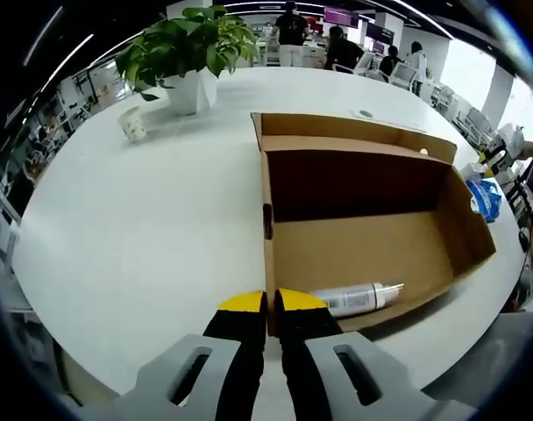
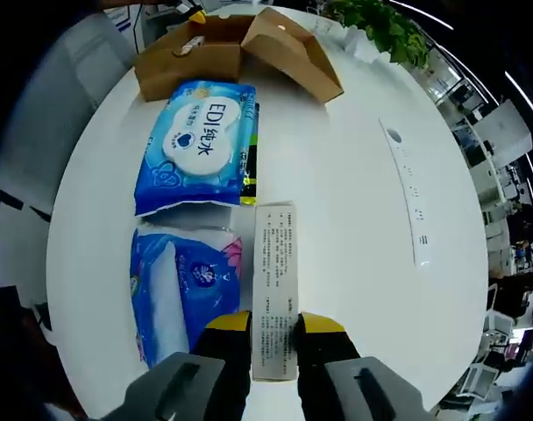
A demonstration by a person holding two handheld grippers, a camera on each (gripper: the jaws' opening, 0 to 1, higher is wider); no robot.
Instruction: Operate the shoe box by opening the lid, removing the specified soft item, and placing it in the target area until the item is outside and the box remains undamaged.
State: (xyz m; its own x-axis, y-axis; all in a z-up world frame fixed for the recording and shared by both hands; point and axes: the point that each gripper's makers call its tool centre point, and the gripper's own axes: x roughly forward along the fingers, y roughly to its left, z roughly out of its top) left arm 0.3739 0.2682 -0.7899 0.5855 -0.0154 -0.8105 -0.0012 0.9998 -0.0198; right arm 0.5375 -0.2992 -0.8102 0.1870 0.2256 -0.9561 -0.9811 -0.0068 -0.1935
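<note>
The brown cardboard shoe box (image 1: 354, 184) lies open on the white table, its lid (image 1: 337, 127) folded back on the far side. A white bottle (image 1: 358, 298) rests inside along the near wall. My left gripper (image 1: 272, 303) is shut on the box's near corner wall. In the right gripper view the box (image 2: 188, 61) sits far off at the top. Two blue soft wipe packs (image 2: 201, 140) (image 2: 183, 281) lie on the table outside it. My right gripper (image 2: 275, 323) is shut on a slim white printed carton (image 2: 275, 263) lying beside the nearer pack.
A potted plant (image 1: 192, 88) and a paper cup (image 1: 132, 123) stand at the table's far left. A long white strip (image 2: 407, 189) lies to the right of the carton. People sit at desks beyond the table. A thin green-yellow item (image 2: 249, 175) pokes out under the far pack.
</note>
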